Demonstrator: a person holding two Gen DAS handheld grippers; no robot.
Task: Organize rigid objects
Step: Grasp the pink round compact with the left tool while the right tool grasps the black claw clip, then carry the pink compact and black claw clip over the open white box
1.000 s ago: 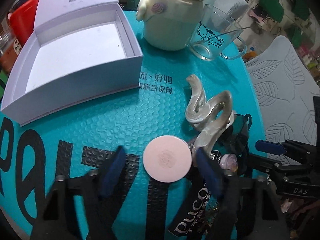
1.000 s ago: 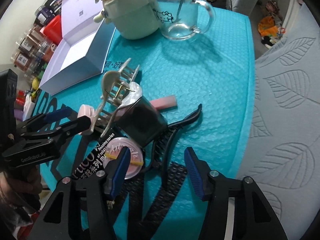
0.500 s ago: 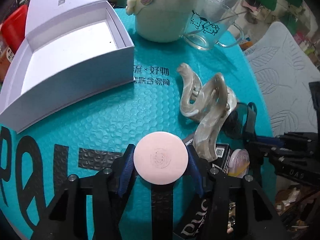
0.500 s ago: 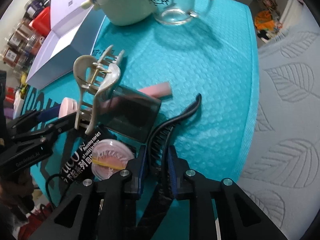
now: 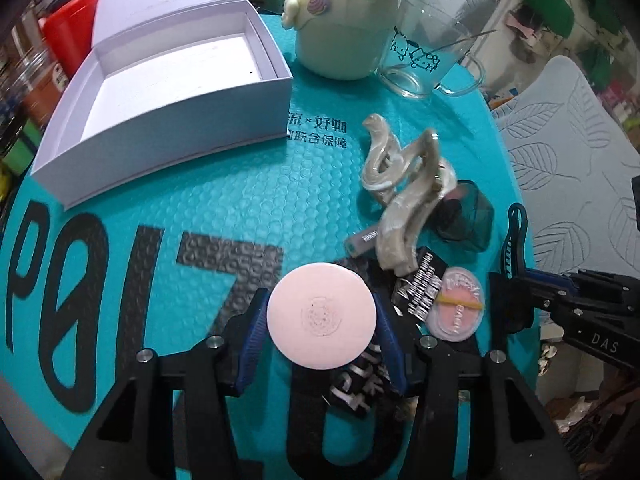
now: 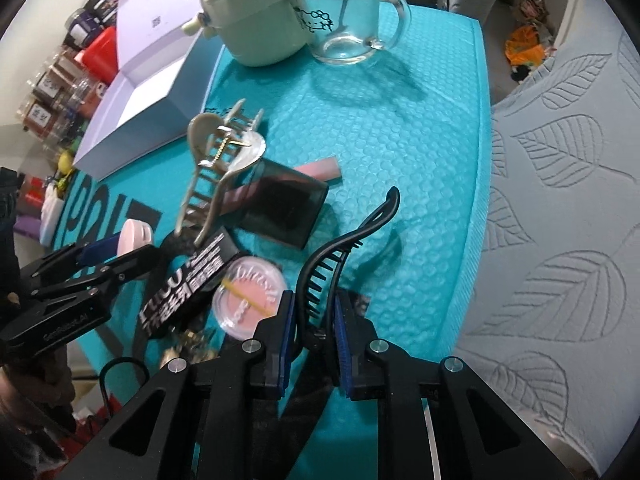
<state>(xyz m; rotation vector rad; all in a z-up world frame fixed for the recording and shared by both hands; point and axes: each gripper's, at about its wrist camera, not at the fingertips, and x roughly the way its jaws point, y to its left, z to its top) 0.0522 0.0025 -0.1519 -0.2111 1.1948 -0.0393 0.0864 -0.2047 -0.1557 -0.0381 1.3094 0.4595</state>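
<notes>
— Grippers first, since they sit closest: the left gripper (image 5: 322,326) has its jaws pressed against both sides of the round pink compact (image 5: 322,316), and the right gripper (image 6: 314,330) is clamped on the base of the black hair clip (image 6: 340,248), whose curved tip points away.

— So both are mid-pick?

— I'd judge so. Each holds one piece from the pile at the near edge of the teal mat (image 5: 208,216). The compact seems raised a little, though I can't be sure it is clear of the mat.

— And next?

— Probably carrying both to the open white box (image 5: 176,92), well apart at the far left. The clip is long and held only at one end, so it may swing; the compact is gripped on a curved rim and could slip.

— What remains?

— Just beyond the jaws: a pink blush pot (image 6: 250,298), a black printed packet (image 6: 184,280), a dark square case (image 6: 286,210), then the pearly claw clip (image 5: 404,192) leaning over it. Farther still, a cream character jar (image 5: 342,36) and a glass mug (image 6: 352,16).

— Anything unclear?

— What lies beneath the packet is hidden, and the clip's spring end is buried between the pads.
</notes>
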